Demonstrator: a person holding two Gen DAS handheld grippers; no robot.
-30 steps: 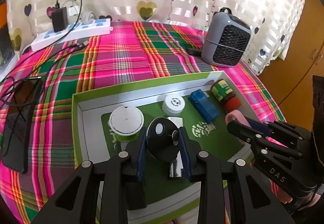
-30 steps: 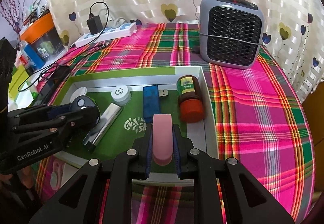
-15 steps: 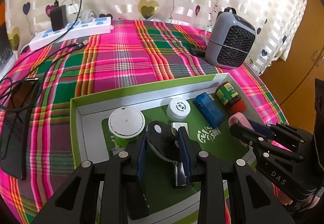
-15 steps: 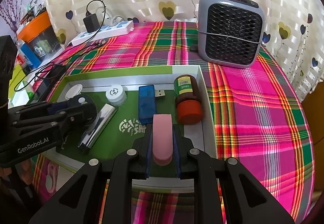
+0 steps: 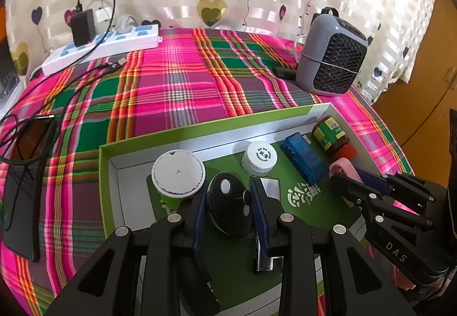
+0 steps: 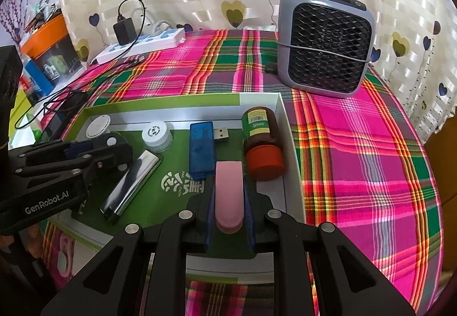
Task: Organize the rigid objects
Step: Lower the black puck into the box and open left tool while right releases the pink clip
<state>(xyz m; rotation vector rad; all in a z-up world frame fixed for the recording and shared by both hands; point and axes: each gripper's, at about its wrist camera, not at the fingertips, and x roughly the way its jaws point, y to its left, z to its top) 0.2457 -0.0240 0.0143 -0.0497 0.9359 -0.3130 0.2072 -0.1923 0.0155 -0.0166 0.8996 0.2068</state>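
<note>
A green and white box (image 5: 200, 130) (image 6: 291, 150) lies on the plaid cloth. My left gripper (image 5: 230, 196) (image 6: 114, 150) is shut on a black oval object (image 5: 228, 201) low inside the box, between a white round lid (image 5: 178, 173) and a silver bar (image 6: 131, 181). My right gripper (image 6: 228, 196) (image 5: 348, 181) is shut on a pink flat object (image 6: 228, 196) over the box's right part. In the box also lie a white cap (image 6: 157, 134), a blue USB stick (image 6: 202, 149) and a brown jar with a red lid (image 6: 261, 141).
A grey fan heater (image 6: 325, 44) stands behind the box on the right. A white power strip (image 5: 100, 44) with a black charger sits at the back left. A black phone (image 5: 25, 173) with cables lies on the left. Plaid cloth (image 6: 357, 144) lies right of the box.
My left gripper has lowered the black object deeper into the box, beside the white lid. My right gripper has moved slightly forward with the pink object over the box.
</note>
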